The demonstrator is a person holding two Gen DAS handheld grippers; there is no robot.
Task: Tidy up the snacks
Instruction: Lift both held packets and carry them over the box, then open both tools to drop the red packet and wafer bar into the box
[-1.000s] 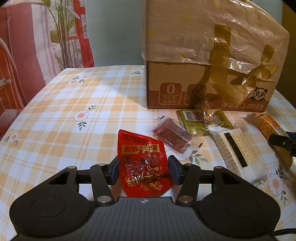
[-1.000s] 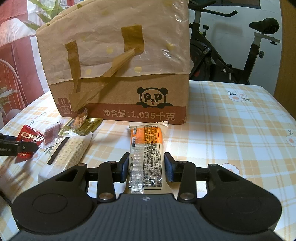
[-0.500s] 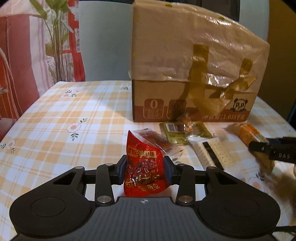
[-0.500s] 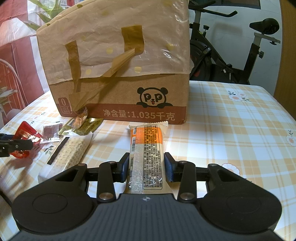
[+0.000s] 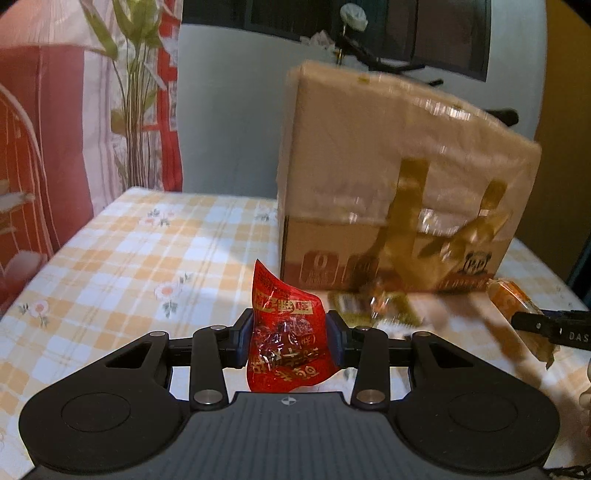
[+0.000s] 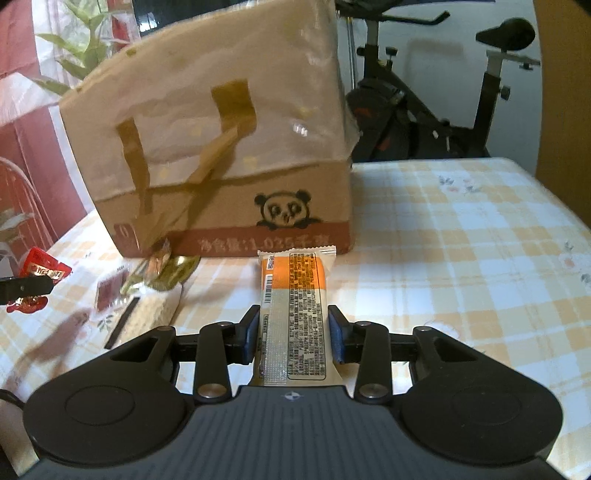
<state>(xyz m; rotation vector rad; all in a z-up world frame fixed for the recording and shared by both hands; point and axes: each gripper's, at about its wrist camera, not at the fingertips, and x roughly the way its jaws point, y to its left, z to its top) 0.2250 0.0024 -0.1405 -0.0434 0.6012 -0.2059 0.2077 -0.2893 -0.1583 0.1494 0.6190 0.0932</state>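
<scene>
Left gripper (image 5: 290, 341) was clamped on the red snack packet (image 5: 288, 343), held above the checked tablecloth (image 5: 147, 258). Right gripper (image 6: 292, 338) was closed on the orange snack bar (image 6: 293, 295) (label side up), in front of the cardboard box (image 6: 229, 147). Other snacks (image 6: 162, 269) lay beside the box.

Table (image 5: 122, 258) covered in orange-and-white checked cloth with small flower prints. Far left: red-and-pink patterned curtain (image 5: 44, 147), tall green plant (image 5: 136, 96) just beside it. Pale grey-blue wall (image 5: 229, 122) behind, dark window (image 5: 424, 29) above it. Far right: black exercise bike (image 6: 443, 96) behind the table; brown wooden panel (image 6: 565, 92) at right edge. Dim, warm indoor light.
</scene>
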